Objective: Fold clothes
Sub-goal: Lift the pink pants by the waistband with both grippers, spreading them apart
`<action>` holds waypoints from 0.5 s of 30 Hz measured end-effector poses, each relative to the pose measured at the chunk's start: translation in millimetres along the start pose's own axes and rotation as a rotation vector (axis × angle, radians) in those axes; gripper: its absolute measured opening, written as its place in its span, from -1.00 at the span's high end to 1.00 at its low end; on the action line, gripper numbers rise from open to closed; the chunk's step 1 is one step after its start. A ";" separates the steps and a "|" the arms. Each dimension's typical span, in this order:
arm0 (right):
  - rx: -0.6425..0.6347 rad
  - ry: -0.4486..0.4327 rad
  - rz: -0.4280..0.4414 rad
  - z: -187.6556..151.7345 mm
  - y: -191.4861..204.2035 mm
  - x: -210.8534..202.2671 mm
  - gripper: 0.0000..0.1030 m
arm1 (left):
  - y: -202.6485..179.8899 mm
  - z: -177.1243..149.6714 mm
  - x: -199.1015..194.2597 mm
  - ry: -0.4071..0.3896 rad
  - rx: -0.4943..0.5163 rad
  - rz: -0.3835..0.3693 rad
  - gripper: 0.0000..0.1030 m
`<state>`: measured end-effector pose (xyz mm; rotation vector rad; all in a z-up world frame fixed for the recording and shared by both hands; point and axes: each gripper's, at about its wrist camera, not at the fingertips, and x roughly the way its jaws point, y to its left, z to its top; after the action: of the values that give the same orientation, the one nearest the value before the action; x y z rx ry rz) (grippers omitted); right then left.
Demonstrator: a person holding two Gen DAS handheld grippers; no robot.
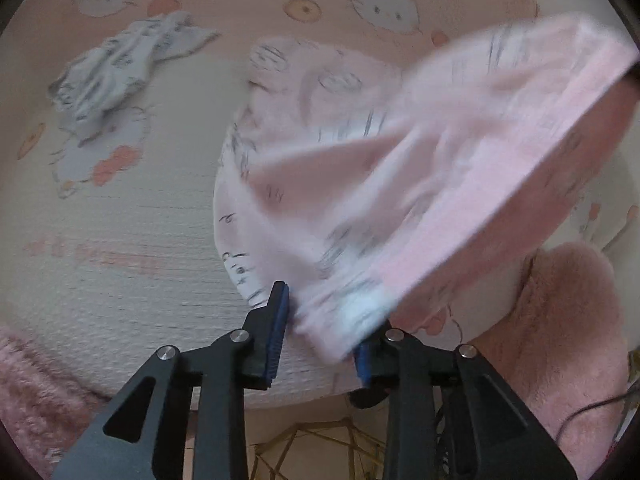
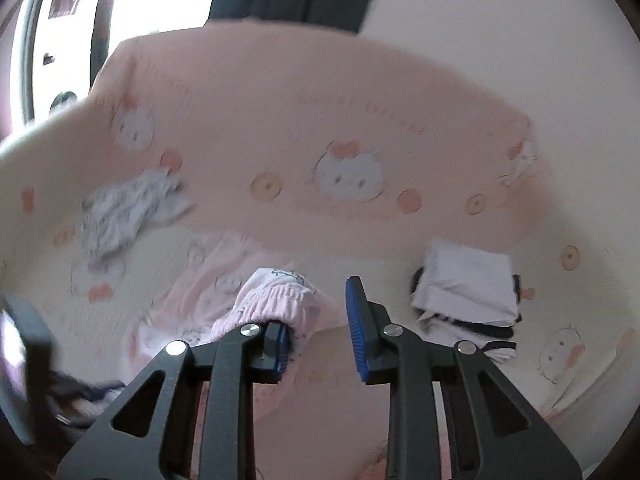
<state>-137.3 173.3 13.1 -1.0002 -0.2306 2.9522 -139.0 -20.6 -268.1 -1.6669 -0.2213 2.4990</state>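
Through the left wrist camera we see our left gripper (image 1: 324,320) spread wide, a blurred corner of the pink printed garment (image 1: 400,184) lying between its blue pads (image 1: 280,320) without being pinched. The garment sweeps up toward 2 o'clock, raised off the cartoon-cat bedsheet (image 1: 120,208). A crumpled grey-white garment (image 1: 120,68) lies at 10 o'clock

Through the right wrist camera we see our right gripper (image 2: 320,324) also parted, the garment's elastic waistband (image 2: 276,300) draped against its 9 o'clock pad. A folded white pile (image 2: 468,284) sits at 3 o'clock on the sheet
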 end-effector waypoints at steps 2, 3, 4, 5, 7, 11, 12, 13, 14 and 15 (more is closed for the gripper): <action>0.041 -0.035 -0.019 6.6 -14.8 -15.6 0.52 | -4.3 -3.6 13.4 0.027 0.011 0.066 0.36; 0.064 -0.041 -0.022 6.9 -21.7 -23.4 0.52 | -0.7 -5.3 16.6 0.033 -0.008 0.080 0.36; 0.084 -0.039 -0.018 6.7 -28.2 -28.2 0.52 | 4.1 -5.9 15.7 0.024 -0.031 0.096 0.41; 0.106 -0.029 -0.005 5.0 -34.3 -32.7 0.52 | 11.7 -4.0 4.5 -0.018 -0.065 0.115 0.57; 0.115 -0.029 -0.002 3.0 -40.5 -42.0 0.52 | 22.8 5.4 -30.4 -0.113 -0.105 0.127 0.75; 0.112 -0.078 -0.012 18.2 -51.7 -62.7 0.52 | 39.1 33.7 -123.4 -0.318 -0.141 0.110 0.81; 0.131 -0.097 0.002 28.1 -57.1 -71.1 0.52 | 41.9 42.3 -152.4 -0.374 -0.141 0.096 0.81; 0.154 -0.115 0.020 38.2 -62.7 -79.6 0.52 | 42.9 50.1 -184.5 -0.440 -0.131 0.083 0.81; 0.177 -0.145 0.040 51.4 -68.6 -91.4 0.52 | 41.3 56.9 -217.2 -0.506 -0.111 0.084 0.81; 0.192 -0.173 0.059 62.8 -73.0 -102.7 0.52 | 38.1 62.0 -243.8 -0.555 -0.088 0.100 0.81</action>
<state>-96.0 230.6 134.9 -0.7429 0.0817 3.0423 -104.3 -107.0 -31.4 -0.9873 -0.3086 3.0148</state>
